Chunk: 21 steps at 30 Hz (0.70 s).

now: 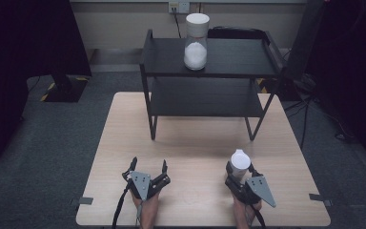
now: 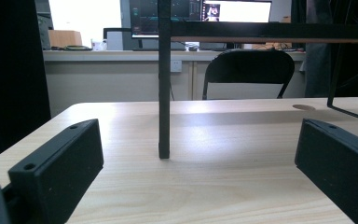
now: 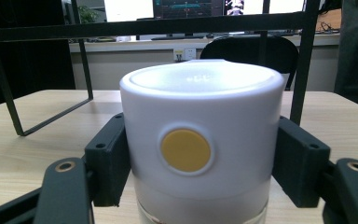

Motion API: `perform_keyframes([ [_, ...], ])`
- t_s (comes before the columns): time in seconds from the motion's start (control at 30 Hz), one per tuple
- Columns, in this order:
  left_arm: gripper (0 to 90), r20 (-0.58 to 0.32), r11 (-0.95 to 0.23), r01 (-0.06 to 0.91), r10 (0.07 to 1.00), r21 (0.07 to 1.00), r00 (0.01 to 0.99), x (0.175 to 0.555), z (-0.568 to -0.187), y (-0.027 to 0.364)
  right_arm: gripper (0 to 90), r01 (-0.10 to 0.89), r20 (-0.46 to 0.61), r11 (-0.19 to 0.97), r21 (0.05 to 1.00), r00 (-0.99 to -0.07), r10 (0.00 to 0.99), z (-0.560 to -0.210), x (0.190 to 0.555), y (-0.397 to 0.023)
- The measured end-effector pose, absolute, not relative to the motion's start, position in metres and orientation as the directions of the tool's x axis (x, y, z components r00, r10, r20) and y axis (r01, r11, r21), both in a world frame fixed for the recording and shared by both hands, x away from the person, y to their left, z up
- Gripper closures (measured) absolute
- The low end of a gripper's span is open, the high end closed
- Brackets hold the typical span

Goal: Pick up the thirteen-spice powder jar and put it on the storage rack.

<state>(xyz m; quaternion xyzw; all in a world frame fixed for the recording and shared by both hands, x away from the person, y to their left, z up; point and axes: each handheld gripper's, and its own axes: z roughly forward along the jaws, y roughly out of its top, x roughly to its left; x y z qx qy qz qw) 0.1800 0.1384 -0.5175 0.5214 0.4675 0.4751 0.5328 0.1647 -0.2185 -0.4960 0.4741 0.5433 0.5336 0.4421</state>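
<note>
A white-lidded jar (image 1: 239, 162) with a round yellow button (image 3: 186, 150) on its cap stands on the wooden table (image 1: 195, 143) at the front right. My right gripper (image 1: 240, 170) is shut on it, with a black pad against each side of the cap (image 3: 200, 107). A second jar (image 1: 196, 43), clear with white powder in its lower half and a white cap, stands upright on the top tier of a black rack (image 1: 238, 59). My left gripper (image 1: 148, 165) rests low at the front left, open with nothing between its jaws, facing a rack leg (image 2: 164, 93).
The rack has two tiers and stands on the table's far half; its lower tier (image 1: 205, 98) is bare. Bare tabletop lies between the grippers and the rack legs. A black chair (image 2: 247, 74) and a desk with monitors stand beyond the table. Grey carpet surrounds it.
</note>
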Motion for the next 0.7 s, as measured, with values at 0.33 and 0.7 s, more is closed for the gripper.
perform_keyframes([
  [0.33,0.6,-0.003,0.005,-0.019,0.994,1.0,0.109,0.18,-0.517,0.138,29.8,0.058,0.015,-0.006,0.998,-0.162,0.987,-0.491,0.165,-0.219],
  [0.7,0.6,-0.003,0.005,-0.019,0.994,1.0,0.109,0.18,-0.517,0.138,29.9,0.072,0.012,0.001,0.997,-0.184,0.983,-0.481,0.164,-0.226],
])
